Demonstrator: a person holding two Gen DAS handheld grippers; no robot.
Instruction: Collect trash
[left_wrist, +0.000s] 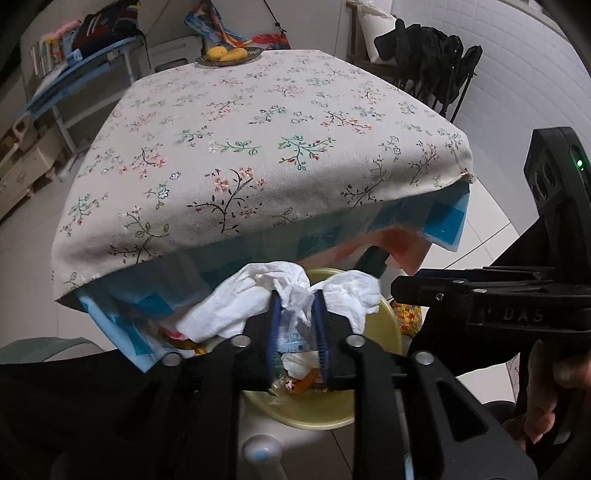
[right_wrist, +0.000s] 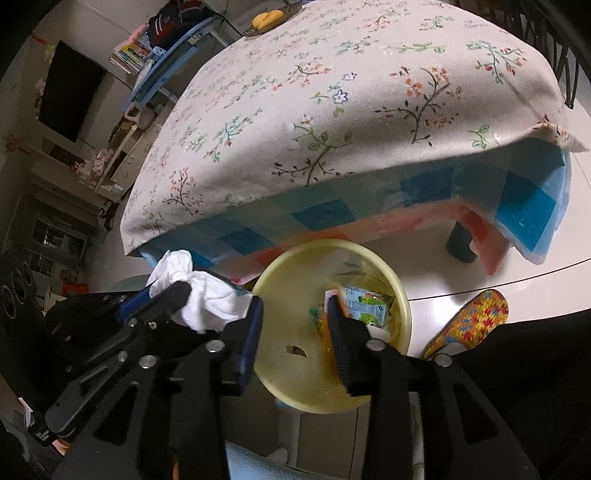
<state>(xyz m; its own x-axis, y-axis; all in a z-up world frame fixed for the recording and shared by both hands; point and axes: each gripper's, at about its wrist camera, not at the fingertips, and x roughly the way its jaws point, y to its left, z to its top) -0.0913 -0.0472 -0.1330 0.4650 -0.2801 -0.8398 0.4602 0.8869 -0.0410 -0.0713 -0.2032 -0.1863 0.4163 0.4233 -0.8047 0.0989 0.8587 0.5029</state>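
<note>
- The left tool (left_wrist: 297, 325) is clamping a crumpled white tissue (left_wrist: 258, 299) between its blue pads (left_wrist: 275, 325), the gap narrow and filled with paper.
- The tissue is hanging over the rim of the yellow bin (left_wrist: 388, 332), spilling out on both sides of the pads.
- The right tool (right_wrist: 295, 332) is standing wide and holding nothing, its tips hovering over the bin (right_wrist: 295, 391).
- A carton (right_wrist: 364, 304) and other scraps are lying inside the bin, just beside the right tool's right pad (right_wrist: 338, 343).
- From the right wrist view, the left tool (right_wrist: 199, 299) is sitting just left of the bin with the tissue (right_wrist: 207, 299) bunched at its tip.
- The bin is sitting on the floor below the near edge of the surface (left_wrist: 258, 147).
</note>
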